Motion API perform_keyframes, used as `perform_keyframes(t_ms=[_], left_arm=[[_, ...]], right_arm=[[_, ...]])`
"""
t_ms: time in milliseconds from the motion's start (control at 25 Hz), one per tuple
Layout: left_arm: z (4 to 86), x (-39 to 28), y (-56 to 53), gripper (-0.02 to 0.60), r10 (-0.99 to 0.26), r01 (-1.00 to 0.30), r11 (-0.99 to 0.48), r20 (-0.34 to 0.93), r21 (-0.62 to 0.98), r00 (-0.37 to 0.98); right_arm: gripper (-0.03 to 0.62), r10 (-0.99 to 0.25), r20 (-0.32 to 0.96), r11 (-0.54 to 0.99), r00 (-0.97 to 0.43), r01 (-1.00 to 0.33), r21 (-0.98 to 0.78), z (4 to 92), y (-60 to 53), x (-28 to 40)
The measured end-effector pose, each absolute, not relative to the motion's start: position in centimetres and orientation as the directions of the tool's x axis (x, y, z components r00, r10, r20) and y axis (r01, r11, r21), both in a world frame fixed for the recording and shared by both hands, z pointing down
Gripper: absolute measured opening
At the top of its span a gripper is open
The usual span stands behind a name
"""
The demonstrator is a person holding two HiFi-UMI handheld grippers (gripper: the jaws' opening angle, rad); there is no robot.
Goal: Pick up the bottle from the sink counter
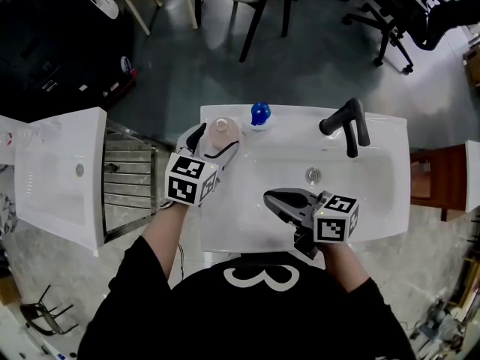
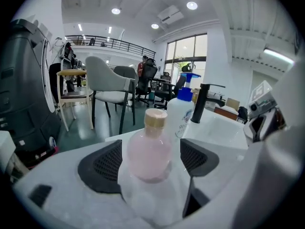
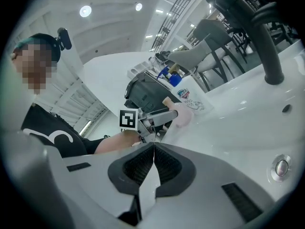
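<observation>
Open-plan office: swivel chairs (image 1: 387,39) (freestanding washbasin (image 1: 240,225) too)

Pink bottle (image 2: 147,151) (tan-capped) — upright on the sink counter (image 1: 219,227).

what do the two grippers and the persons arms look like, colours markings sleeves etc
Both are grey handheld units with dark, mesh-textured pads set into the jaws. The left gripper and the right gripper each carry a white cube printed with black square markers. The person wears a black short-sleeved top with a white print.
</observation>
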State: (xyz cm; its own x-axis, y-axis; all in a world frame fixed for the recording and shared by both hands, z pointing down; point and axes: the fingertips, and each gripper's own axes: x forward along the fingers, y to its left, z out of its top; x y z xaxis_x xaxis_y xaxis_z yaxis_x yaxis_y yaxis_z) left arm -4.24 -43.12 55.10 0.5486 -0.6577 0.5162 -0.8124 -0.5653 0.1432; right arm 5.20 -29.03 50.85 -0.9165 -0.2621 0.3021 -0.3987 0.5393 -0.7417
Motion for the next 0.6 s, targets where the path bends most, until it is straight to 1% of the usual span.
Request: perform_keyframes(t_ms=[120, 600], left_arm=[[56.2, -3.9, -43.5, 0.380, -0.650, -0.808, -0.579, 0.536, 0.110, 0.539], [58.7, -3.1, -44.5, 0.382, -0.606, -0.786, -0.614, 0.596, 0.070, 0.527]], right_arm=[[0.012, -0.259, 0.307, 0.538, -0.916, -0.401, -0.741, 51.3, -29.2, 5.4], [0.014, -0.284, 0.327, 0.523, -0.902, -0.431, -0.735, 51.9, -29.9, 6.6]])
